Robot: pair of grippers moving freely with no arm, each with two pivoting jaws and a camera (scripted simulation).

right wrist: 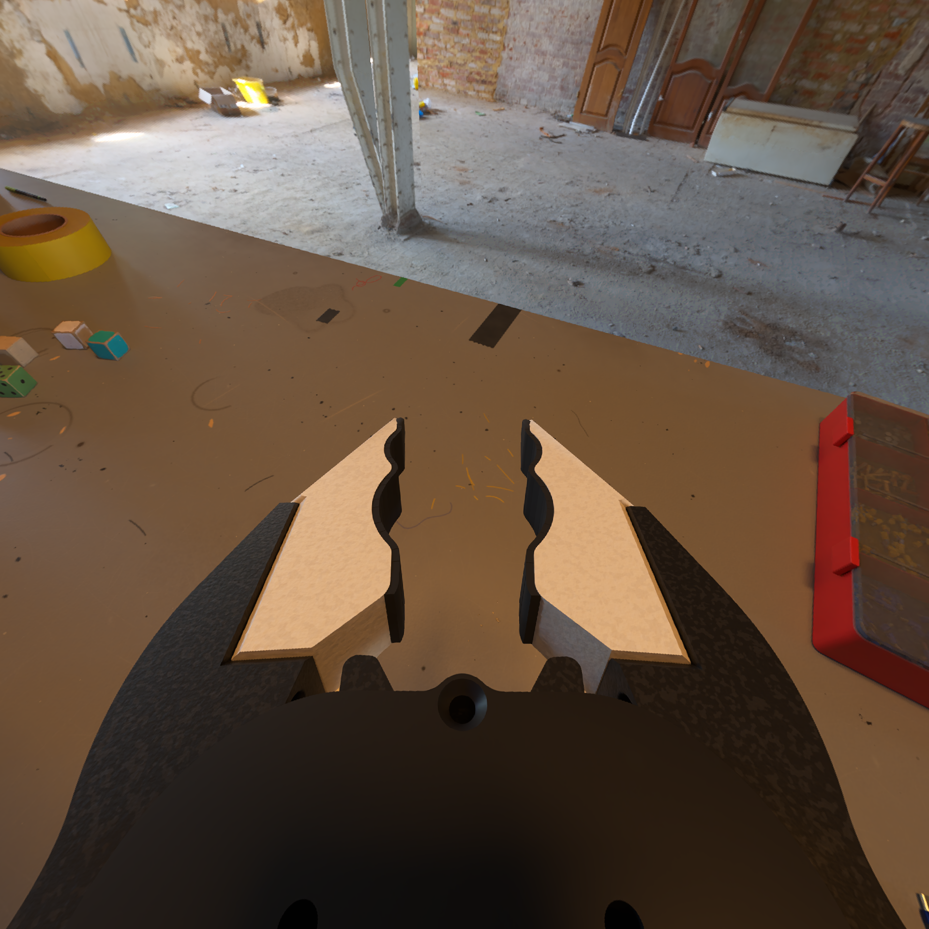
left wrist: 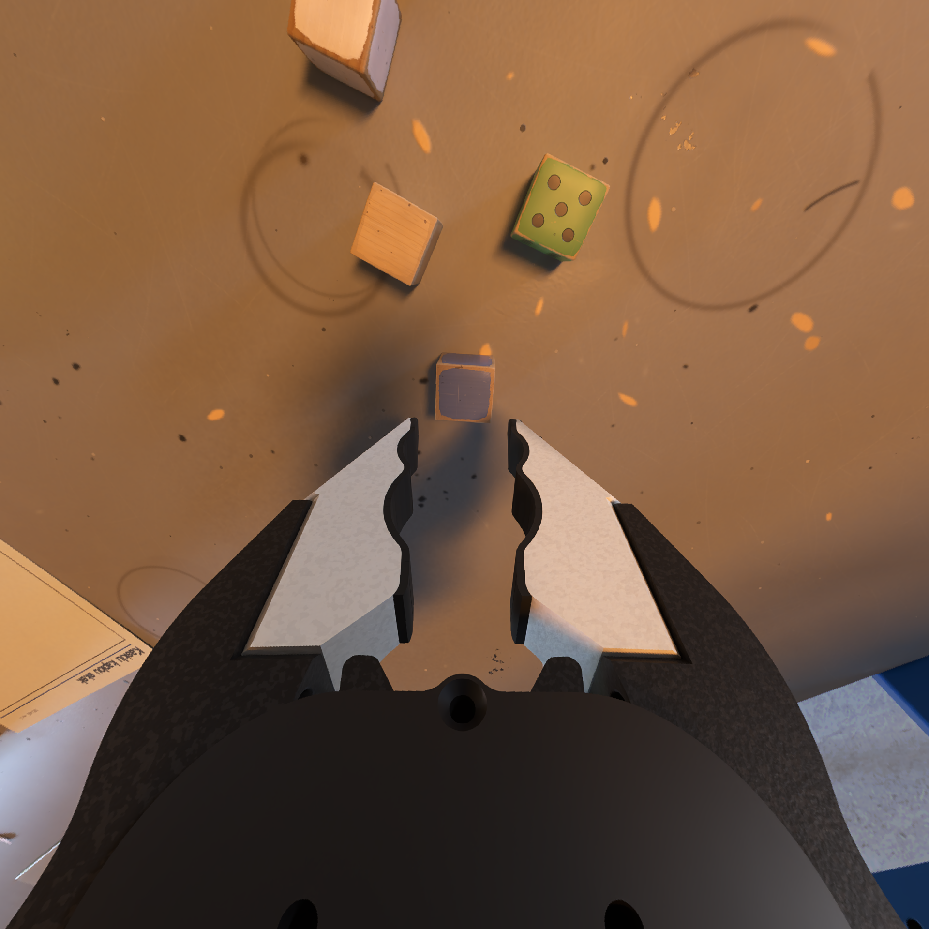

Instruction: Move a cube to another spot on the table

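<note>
left hand-held gripper [left wrist: 462, 420]: jaws apart, empty | right hand-held gripper [right wrist: 462, 420]: jaws apart, empty

The brown table [left wrist: 151, 352], speckled and ring-marked, carries a small purple cube [left wrist: 464, 388], a plain wooden block [left wrist: 394, 232], a green die [left wrist: 560, 207] and a pale worn block [left wrist: 347, 42]. Elsewhere lie a teal cube [right wrist: 108, 345], yellow tape roll [right wrist: 50, 244] and red tray [right wrist: 874, 553].
</note>
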